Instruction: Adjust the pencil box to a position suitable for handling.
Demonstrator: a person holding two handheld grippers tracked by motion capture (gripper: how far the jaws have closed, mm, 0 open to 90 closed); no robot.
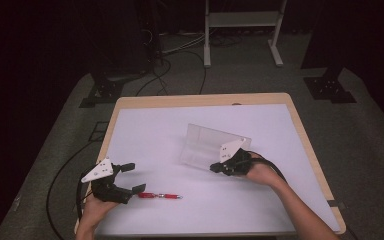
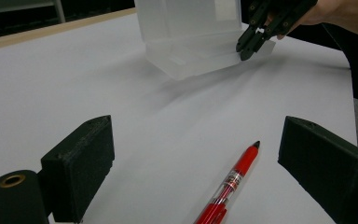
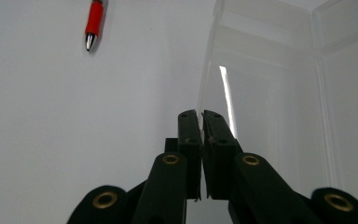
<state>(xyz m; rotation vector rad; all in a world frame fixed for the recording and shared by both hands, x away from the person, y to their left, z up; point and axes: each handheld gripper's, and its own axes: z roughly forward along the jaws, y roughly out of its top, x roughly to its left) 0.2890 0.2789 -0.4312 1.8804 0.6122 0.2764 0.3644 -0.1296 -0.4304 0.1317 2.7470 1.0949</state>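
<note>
Presently catalogued: one clear plastic box (image 1: 207, 147) with its lid raised, set near the middle of the white table (image 1: 145, 130). The right gripper (image 1: 215, 167) was found at the box's near corner, its jaws clenched on the thin edge of the lid, as was borne out in the right gripper view (image 3: 201, 122), where the clear wall was seen pinched between them.

One red pen (image 1: 160, 195) was recorded lying flat on the table, apart from the box and toward the person's left. Its long axis was laid across the table, the tip pointed toward the box side.

The left gripper (image 1: 132, 177) was noted with jaws spread wide and nothing held. The pen (image 2: 233, 179) was seen just ahead of it, nearer one jaw than the other. The left hand was judged much the nearer to the pen; a short reach along the pen's length would be called for.
</note>
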